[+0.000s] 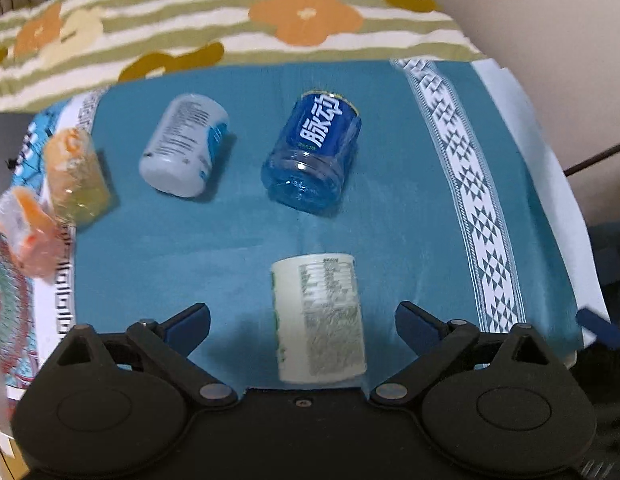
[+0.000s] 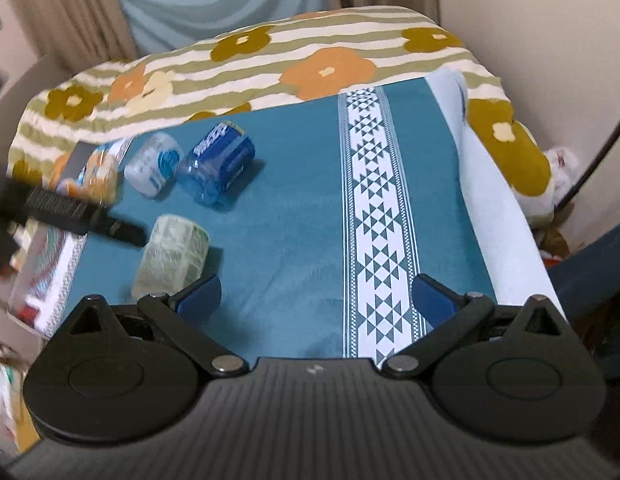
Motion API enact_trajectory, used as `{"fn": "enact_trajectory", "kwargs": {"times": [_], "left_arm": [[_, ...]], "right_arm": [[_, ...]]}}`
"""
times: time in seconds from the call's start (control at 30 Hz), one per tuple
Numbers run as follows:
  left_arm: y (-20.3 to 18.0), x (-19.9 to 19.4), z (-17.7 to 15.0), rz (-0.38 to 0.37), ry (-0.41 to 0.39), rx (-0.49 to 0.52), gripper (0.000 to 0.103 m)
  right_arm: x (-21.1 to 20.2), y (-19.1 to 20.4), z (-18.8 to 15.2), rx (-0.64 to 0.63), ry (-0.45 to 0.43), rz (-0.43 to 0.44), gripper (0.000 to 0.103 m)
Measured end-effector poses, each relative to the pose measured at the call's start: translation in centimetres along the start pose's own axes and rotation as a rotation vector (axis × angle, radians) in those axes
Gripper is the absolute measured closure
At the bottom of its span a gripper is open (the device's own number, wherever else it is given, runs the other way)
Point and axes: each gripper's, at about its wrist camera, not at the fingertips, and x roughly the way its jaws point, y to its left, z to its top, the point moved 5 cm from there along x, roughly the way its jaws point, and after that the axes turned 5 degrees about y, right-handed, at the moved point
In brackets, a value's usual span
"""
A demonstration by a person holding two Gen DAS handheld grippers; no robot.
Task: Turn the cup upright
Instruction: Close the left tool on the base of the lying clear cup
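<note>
cup (image 1: 318, 318): white w/ green trim, lying on its side on the teal cloth (image 1: 230, 248), right btwn my left gripper (image 1: 302, 322) fingers, not touched.
left gripper: spread wide, holding nothing.
right gripper (image 2: 315, 300): also spread, empty, over the cloth; cup (image 2: 172, 256) just beyond its left finger.
other items: blue bottle (image 1: 311, 152), white bottle (image 1: 184, 144), orange-ish pack (image 1: 76, 176), all farther back.
surface: white patterned band (image 2: 379, 220) on the cloth, floral striped blanket (image 2: 250, 64) behind.
text: blue bottle has white chinese chars; cup label too blurry to read.
</note>
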Motion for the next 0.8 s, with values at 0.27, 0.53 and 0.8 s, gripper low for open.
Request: {"fn": "enact_trajectory", "kwargs": {"times": [0.27,0.53,0.8], "left_arm": [[-0.6,3.6,1.3,0.01,0.086,-0.069,0.012],[-0.6,5.4,1.7,0.028,0.126,-0.081,0.018],[-0.5,6.3,1.6,0.0,0.136,-0.082,0.038]], "right_arm": [[3.1,0.1,-0.6,-0.081,0.005,0.086,0.0],[5.2,0.0,-0.3,-0.105,0.036,0.138,0.0],[6.5,0.6,-0.5,-0.116,0.066,0.185,0.0]]}}
